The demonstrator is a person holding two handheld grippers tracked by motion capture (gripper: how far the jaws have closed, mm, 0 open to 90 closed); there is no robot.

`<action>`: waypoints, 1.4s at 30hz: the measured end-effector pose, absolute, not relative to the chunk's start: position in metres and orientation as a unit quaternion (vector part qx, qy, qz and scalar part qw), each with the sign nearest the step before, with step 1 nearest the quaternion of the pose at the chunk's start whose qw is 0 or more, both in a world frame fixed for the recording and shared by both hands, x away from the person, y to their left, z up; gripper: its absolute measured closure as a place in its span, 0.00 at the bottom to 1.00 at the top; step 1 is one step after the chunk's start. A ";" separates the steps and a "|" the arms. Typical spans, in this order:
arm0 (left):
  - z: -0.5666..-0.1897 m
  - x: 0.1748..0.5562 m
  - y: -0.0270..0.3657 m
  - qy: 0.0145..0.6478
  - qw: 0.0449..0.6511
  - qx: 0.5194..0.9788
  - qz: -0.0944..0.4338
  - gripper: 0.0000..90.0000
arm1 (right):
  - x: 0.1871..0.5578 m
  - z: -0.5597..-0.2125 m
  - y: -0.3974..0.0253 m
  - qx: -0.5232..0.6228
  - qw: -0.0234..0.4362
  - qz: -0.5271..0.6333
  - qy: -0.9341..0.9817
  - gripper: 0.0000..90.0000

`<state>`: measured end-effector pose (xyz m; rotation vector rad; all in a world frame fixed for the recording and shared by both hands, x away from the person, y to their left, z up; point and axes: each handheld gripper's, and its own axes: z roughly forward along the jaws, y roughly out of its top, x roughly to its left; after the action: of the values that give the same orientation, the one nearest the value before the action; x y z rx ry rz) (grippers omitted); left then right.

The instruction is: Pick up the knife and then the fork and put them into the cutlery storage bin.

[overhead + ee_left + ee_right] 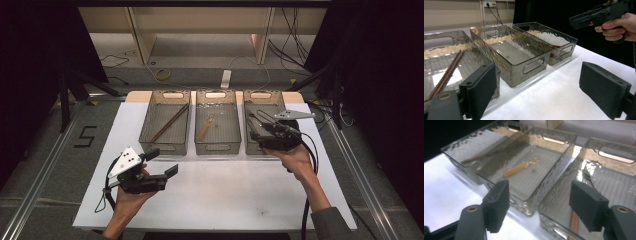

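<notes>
From above I see a white tabletop [225,195] with three clear bins lined up side by side across the middle of the frame. The left bin [165,128] holds a pair of brown chopsticks [170,122] lying on a slant. The middle bin [216,127] holds a small wooden spoon [206,129]. The right bin [262,125] is partly covered by my right gripper [257,131], which I hold over its near end, in the centre right of the frame. In the right gripper view its jaws stand wide apart with nothing between them; the near rim of the right bin runs below them, and a dark thin utensil [589,176] lies inside that bin at the right of the frame. A reddish-brown strip [574,225] shows low in the same bin; I cannot tell what it is.

My left gripper [162,162] sits in the lower left of the high view, above bare tabletop just in front of the left bin, touching nothing. In the left gripper view its jaws are also wide apart and empty. The chopsticks show at the left edge there, inside their bin, and the other hand [617,27] with its gripper appears in the upper right corner.
</notes>
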<state>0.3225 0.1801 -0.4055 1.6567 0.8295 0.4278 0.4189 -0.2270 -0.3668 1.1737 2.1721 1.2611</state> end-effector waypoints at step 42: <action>-0.412 0.325 0.169 0.338 0.556 0.747 0.136 0.16 | 0.325 -0.416 -0.249 0.368 0.175 0.539 0.737 0.31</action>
<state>0.3251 0.1692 -0.4116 1.7629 0.7976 0.3212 0.3246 -0.2490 -0.4160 1.0433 2.0885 1.5282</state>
